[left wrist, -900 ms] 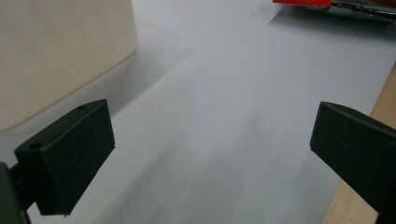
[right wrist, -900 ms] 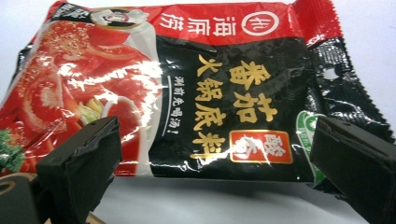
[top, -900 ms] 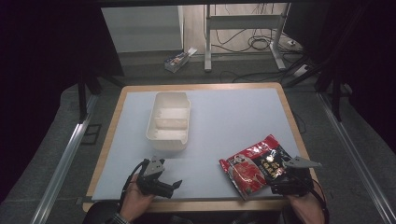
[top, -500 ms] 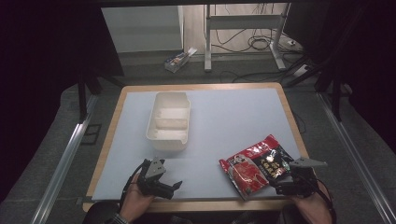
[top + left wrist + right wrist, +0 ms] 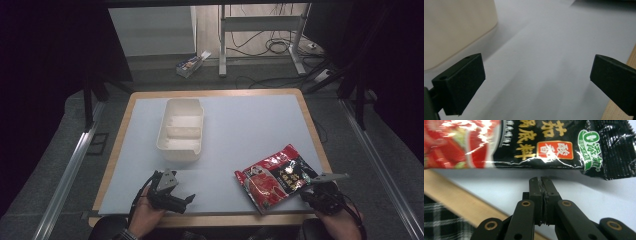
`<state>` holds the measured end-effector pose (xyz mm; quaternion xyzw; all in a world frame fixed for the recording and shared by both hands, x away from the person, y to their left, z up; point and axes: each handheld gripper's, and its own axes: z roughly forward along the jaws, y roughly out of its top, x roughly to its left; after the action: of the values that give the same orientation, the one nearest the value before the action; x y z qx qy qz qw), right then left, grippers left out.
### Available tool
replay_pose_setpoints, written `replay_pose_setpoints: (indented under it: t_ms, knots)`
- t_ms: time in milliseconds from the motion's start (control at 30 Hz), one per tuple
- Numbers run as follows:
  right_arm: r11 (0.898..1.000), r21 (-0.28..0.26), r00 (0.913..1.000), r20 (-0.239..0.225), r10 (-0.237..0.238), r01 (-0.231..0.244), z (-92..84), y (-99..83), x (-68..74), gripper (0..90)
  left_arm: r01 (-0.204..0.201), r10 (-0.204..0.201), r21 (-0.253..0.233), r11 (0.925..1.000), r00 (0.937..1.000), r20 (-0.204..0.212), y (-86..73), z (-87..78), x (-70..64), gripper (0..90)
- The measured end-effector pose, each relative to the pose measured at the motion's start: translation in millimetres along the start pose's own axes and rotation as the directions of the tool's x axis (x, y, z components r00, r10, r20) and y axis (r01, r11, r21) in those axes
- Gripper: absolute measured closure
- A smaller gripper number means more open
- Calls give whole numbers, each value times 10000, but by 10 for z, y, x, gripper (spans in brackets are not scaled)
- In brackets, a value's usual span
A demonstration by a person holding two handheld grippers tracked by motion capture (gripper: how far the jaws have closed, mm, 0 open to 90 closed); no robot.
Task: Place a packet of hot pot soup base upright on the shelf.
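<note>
At the near right corner of the bench (image 5: 250, 120), the red and black sauce packet (image 5: 276, 176) lies flat on the pale mat, its right end just beside the right gripper (image 5: 311, 189). The high view can't settle whether those jaws have hold of it, but the right gripper view does: the jaws are pressed together with nothing between them, tips stopping just short of the packet's (image 5: 529, 142) near edge, with a strip of bare mat in between. That view also picks up the print on the wrapper, a green round badge at the black crimped end, plus the wooden bench edge and some checked cloth below it.

Over at the near left, the left gripper (image 5: 187, 200) sits low above the mat, near the white tray (image 5: 181, 131), which stands left of centre. The high view shows the tray's two compartments; the left gripper view catches just its plain cream wall (image 5: 454, 27) at far left, and the jaws spread wide apart over bare mat.

The bench is a light blue-grey sheet in a wooden frame. Beyond it there's grey floor, metal table legs, loose cables and a small box (image 5: 192, 63).
</note>
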<state>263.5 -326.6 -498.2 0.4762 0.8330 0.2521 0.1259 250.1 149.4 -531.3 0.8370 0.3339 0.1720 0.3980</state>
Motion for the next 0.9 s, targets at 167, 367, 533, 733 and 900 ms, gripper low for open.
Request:
replay_pose_setpoints:
  t_ms: [167, 367, 533, 733, 900]
  knots:
    - [9999, -142, 9987, -499, -104, 97, 94, 57, 50, 885, -13, 13, 44, 10000, 10000, 2, 1, 8, -10, 0]
    - [9982, -215, 9975, -401, -575, 567, 169, 127, 133, 888, -15, 14, 97, 10000, 10000, 12, 4, 16, -14, 0]
    - [9953, -278, 9949, -382, -939, 929, 260, 248, 201, 890, -5, 5, 144, 9999, 10000, 5, 8, 24, -11, 0]
    - [9906, -300, 9885, -678, -1351, 1333, 345, 360, 315, 890, -15, 15, 187, 9998, 10000, 5, 14, 38, -16, 0]
    - [9840, -330, 9780, -1092, -1775, 1749, 426, 459, 427, 890, 117, -121, 193, 9997, 9998, 180, 26, 48, -25, 0]
